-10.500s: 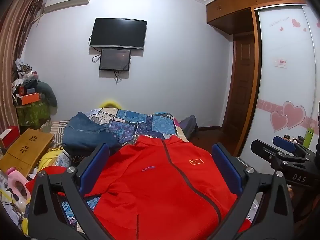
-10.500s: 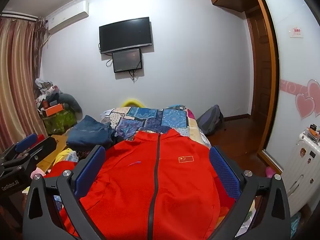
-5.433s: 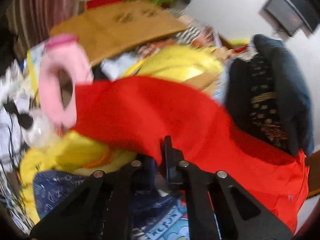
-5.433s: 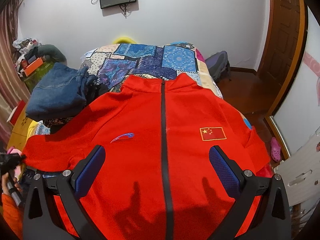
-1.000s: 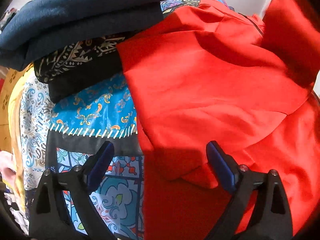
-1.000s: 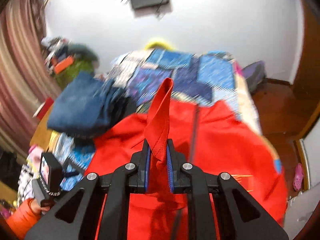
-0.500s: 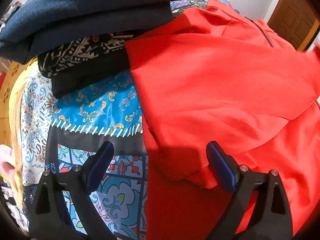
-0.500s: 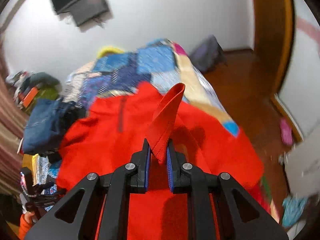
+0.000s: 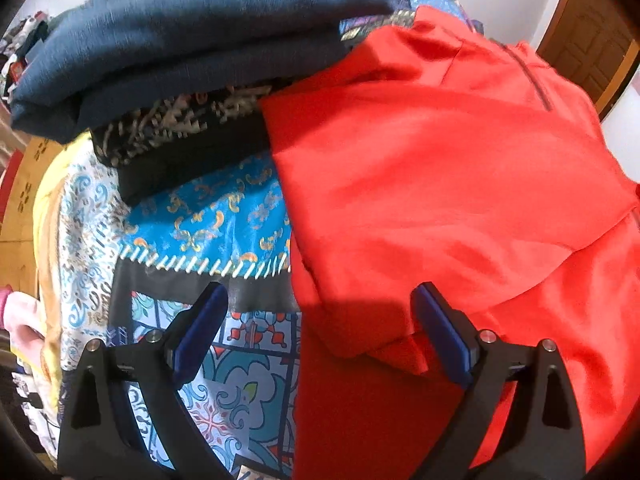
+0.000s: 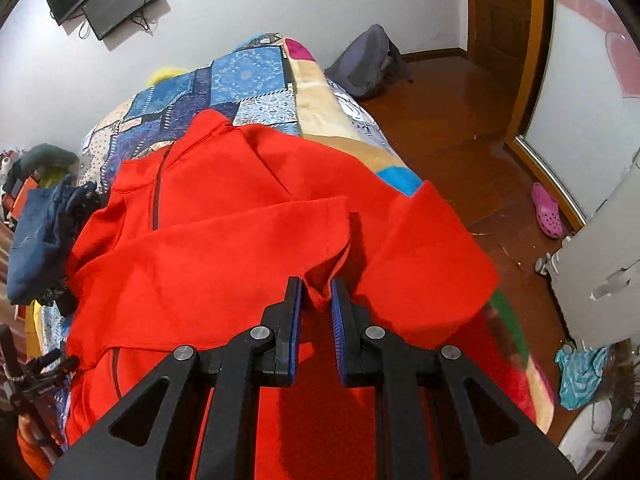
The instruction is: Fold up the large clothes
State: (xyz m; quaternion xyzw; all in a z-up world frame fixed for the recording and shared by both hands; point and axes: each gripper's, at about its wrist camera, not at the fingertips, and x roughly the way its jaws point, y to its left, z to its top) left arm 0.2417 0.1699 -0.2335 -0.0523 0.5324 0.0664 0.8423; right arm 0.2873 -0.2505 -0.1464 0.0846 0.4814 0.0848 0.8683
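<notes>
**A:** Red fleece fills both views. What am I looking at?

**B:** The red jacket [image 10: 240, 240] lies spread on the patchwork quilt [image 10: 248, 76] of the bed, collar toward the far wall, dark zip [image 10: 155, 204] running down its front. I take the jacket as my landmark. Both sleeves lie folded in across its chest.

**A:** And your right gripper?

**B:** My right gripper [image 10: 316, 300] sits over the jacket's near middle. Its blue pads [image 10: 297, 312] stand nearly together, with a small fold of the sleeve's end between them; I read that as a pinch on the jacket, though the cloth looks slack there.

**A:** The left one?

**B:** My left gripper [image 9: 320, 312] hovers at the jacket's left edge, jaws spread wide and holding nothing. One pad [image 9: 204, 320] is over the quilt [image 9: 208, 220] just beside the jacket [image 9: 440, 184], the other pad [image 9: 436, 320] over the folded sleeve [image 9: 368, 320].

**A:** What else lies near the jacket?

**B:** A stack of folded clothes touches its left shoulder: a dark blue garment [image 9: 180, 40] on top, a black patterned garment [image 9: 172, 140] beneath. Beyond its right side, down on the wooden floor [image 10: 460, 128], I see a pink clog [image 10: 547, 210] and, near the wall, a grey backpack [image 10: 366, 64].
</notes>
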